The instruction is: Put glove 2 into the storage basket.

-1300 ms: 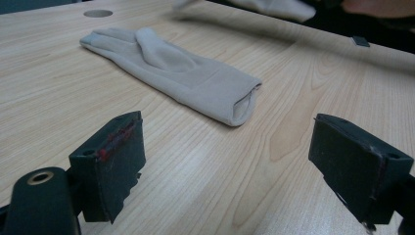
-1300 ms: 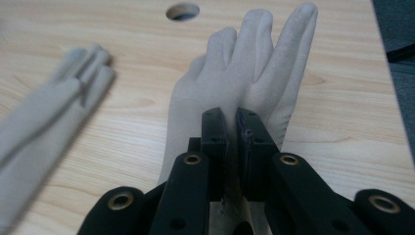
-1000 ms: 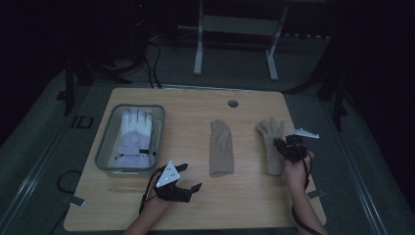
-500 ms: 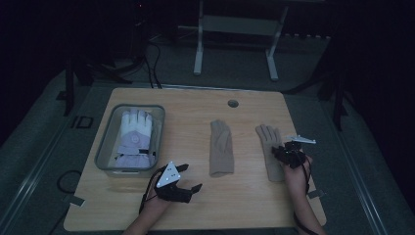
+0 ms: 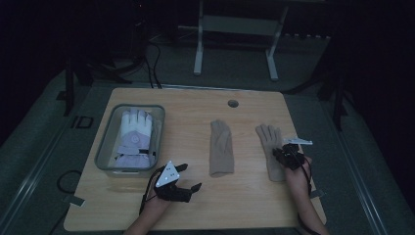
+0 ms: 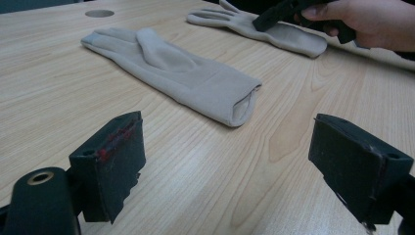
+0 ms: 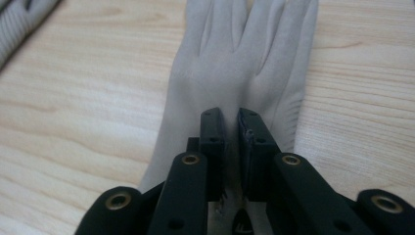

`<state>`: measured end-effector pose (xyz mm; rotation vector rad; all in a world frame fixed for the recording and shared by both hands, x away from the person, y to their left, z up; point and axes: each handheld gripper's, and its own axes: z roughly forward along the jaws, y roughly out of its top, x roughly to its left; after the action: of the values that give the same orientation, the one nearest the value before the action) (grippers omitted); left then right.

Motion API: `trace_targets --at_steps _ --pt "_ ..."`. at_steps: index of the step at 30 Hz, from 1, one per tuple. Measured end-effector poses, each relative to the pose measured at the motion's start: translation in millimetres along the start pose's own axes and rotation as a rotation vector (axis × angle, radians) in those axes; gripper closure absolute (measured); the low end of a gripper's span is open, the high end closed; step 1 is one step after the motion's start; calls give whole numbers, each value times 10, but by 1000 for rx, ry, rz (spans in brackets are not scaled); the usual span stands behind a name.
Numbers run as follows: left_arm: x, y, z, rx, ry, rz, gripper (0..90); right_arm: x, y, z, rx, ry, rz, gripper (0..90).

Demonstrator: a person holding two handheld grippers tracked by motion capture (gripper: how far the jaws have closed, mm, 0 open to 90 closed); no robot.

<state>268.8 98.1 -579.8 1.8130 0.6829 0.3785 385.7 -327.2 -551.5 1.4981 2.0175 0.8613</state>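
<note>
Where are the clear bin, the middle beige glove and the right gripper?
clear bin [image 5: 105,147], high view, left wall.
middle beige glove [image 5: 221,152], high view, palm.
right gripper [image 7: 231,128], right gripper view, between its fingertips.

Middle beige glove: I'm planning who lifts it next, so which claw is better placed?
Left. The left claw is open beside the middle glove; the right claw is shut on the right glove.

The right gripper [image 7: 230,128] hides the beige glove's [image 7: 235,63] cuff.
</note>
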Motion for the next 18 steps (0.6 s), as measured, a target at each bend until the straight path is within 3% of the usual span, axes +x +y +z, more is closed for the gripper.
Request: trace_targets --at_steps 5,13,18 --pt "1 -3 -6 -5 11 -5 137 116 97 -125 -58 -16 19 830" --pt "-12 -9 -19 -9 18 -6 137 401 425 -346 -117 41 10 831" --pt "-18 -7 -14 -4 19 -1 137 654 653 -453 -174 88 45 830"
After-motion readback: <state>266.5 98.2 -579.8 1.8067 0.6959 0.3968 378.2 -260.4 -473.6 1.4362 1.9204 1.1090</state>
